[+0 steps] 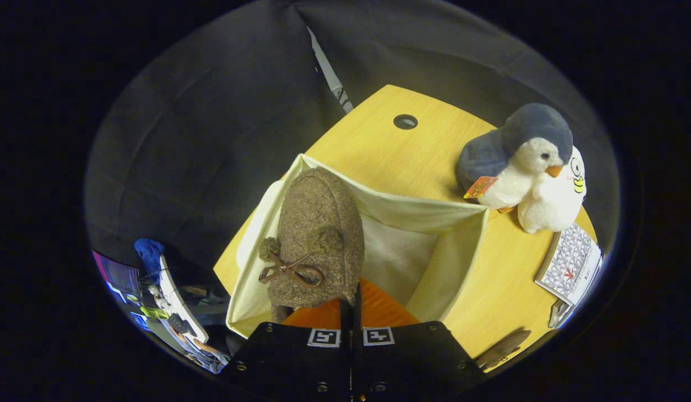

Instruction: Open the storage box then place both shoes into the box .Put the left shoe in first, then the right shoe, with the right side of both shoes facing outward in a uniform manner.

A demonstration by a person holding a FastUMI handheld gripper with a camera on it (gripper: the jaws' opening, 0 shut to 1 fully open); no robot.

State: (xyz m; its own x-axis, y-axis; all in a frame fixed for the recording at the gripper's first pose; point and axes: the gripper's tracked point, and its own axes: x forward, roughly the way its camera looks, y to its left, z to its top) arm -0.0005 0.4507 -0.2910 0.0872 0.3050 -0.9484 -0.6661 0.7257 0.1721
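The shoe's point(317, 240) heel is hiding behind the gripper point(351, 312), whose fingertips are lying pressed together under it. The box's point(435, 215) near wall is disappearing behind the gripper body. A second shoe point(504, 347) is showing only partly at the table's point(490, 290) edge.

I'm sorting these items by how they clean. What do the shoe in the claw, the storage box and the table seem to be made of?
Shoe: seemingly coarse, nubbly brown wool-like fabric with a thin leather-look bow; the claw is shut on it.
Storage box: soft cream cloth, judging by its slack, folding walls.
Table: light wood or wood-look laminate, smooth, with visible grain.
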